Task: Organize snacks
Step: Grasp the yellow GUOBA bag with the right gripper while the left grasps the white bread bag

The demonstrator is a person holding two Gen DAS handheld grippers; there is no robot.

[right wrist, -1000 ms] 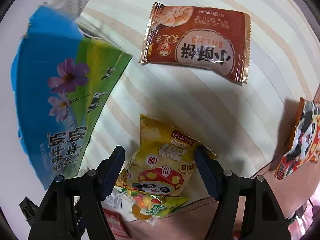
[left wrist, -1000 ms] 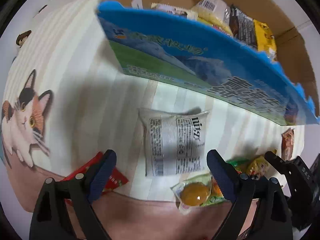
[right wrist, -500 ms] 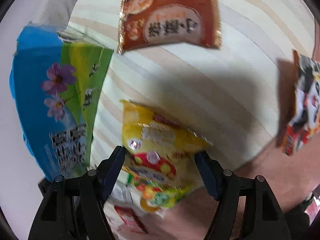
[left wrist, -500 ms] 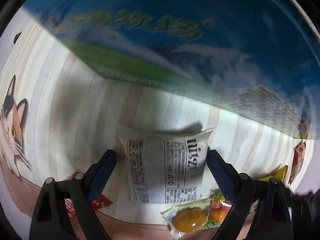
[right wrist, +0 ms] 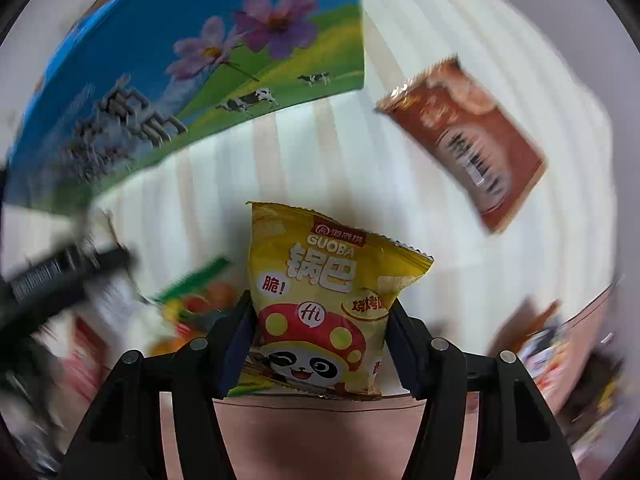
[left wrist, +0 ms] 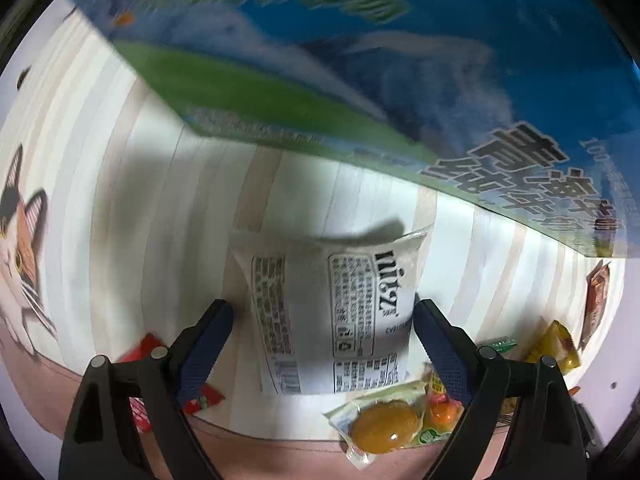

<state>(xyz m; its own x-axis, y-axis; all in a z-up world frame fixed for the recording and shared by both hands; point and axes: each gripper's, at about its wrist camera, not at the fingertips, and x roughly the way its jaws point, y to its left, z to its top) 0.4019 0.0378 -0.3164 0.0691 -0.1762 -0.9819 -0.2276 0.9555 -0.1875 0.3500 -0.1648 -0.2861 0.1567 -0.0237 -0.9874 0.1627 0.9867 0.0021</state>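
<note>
A white snack packet [left wrist: 332, 312] with black print lies flat on the striped cloth [left wrist: 120, 160], between the fingers of my left gripper [left wrist: 322, 312]. Its jaws are closing; the right pad is at the packet's edge and the left pad stands just off it. My right gripper [right wrist: 320, 308] points down, its jaws closing on a yellow rice-crust packet [right wrist: 320, 280] with a panda print, both pads pressing its sides. The same yellow packet [left wrist: 554, 344] shows at the far right of the left wrist view.
A blue milk carton box [left wrist: 360, 60] [right wrist: 180, 80] stands close behind both grippers. Loose on the cloth lie a brown packet [right wrist: 468, 140], a fruit jelly pack [left wrist: 384, 424] and a red packet [left wrist: 140, 392]. A panda-print packet [right wrist: 548, 344] is blurred at the right.
My right gripper has rolled and its jaws have closed onto the yellow packet. My left gripper has sunk toward the white packet and its jaws have narrowed a little.
</note>
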